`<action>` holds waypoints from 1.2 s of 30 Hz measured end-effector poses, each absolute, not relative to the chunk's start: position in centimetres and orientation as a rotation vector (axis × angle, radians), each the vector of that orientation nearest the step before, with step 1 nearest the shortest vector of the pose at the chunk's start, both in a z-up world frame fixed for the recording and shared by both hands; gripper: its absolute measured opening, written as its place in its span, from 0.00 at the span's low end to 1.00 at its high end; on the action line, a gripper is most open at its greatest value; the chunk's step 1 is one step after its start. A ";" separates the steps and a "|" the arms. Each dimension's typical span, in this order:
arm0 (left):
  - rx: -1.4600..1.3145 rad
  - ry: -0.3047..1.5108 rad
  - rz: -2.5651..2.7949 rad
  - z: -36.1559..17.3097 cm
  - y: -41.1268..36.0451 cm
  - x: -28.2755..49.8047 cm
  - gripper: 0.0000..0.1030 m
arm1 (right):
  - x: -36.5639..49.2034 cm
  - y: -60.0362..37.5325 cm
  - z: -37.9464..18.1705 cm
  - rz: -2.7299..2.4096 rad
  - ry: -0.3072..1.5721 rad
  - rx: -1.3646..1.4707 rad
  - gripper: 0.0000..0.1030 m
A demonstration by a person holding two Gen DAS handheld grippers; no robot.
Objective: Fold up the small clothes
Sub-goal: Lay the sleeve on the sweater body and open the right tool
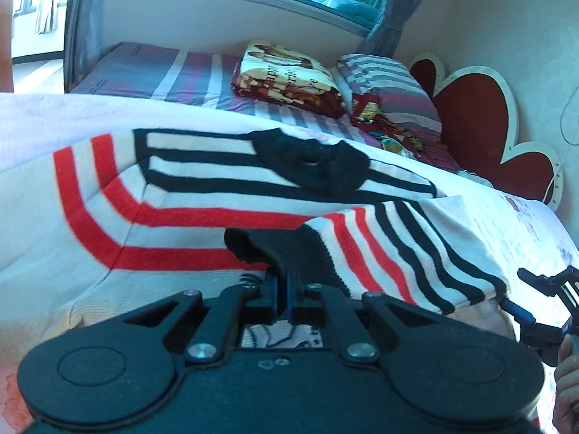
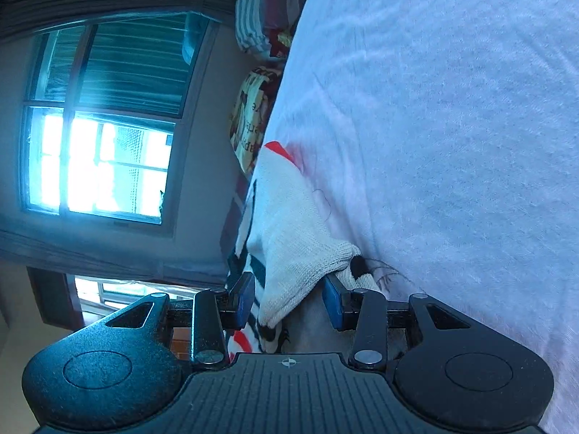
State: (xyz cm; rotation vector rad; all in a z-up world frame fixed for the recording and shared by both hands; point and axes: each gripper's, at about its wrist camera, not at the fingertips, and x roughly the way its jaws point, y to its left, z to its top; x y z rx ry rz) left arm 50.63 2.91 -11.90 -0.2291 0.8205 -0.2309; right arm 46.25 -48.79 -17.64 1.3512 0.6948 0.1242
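Note:
A small white knit sweater (image 1: 202,188) with red and black stripes and a black collar lies on a pale pink blanket (image 1: 43,119). My left gripper (image 1: 283,285) is shut on the black cuff of a sleeve (image 1: 380,249) folded over the body. My right gripper (image 2: 289,300) shows at the right edge of the left wrist view (image 1: 542,300). Its blue pads (image 2: 243,300) stand apart around a white corner of the sweater (image 2: 296,253), which lies between them on the blanket (image 2: 452,126); this view is rolled sideways.
Behind the sweater the bed has a striped sheet (image 1: 188,72), a folded printed blanket (image 1: 289,76) and a striped pillow (image 1: 387,79). A red heart-shaped headboard (image 1: 481,115) stands at the right. A window (image 2: 101,126) and grey curtains (image 1: 83,25) are at the back.

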 end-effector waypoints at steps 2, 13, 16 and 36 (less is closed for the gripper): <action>-0.242 0.834 -0.226 -12.4 3.4 50.9 0.04 | 46.7 -48.8 -17.9 0.114 0.710 1.329 0.39; -0.274 0.784 -0.242 -11.6 4.4 49.6 0.04 | 45.3 -48.4 -14.5 0.092 0.718 0.994 0.08; -0.252 0.841 -0.214 -12.9 4.3 50.1 0.04 | 45.5 -47.8 -15.2 0.069 0.775 0.918 0.08; -0.033 0.700 -0.129 -11.4 -0.3 49.4 0.22 | 48.6 -43.6 -12.8 0.220 0.714 0.353 0.07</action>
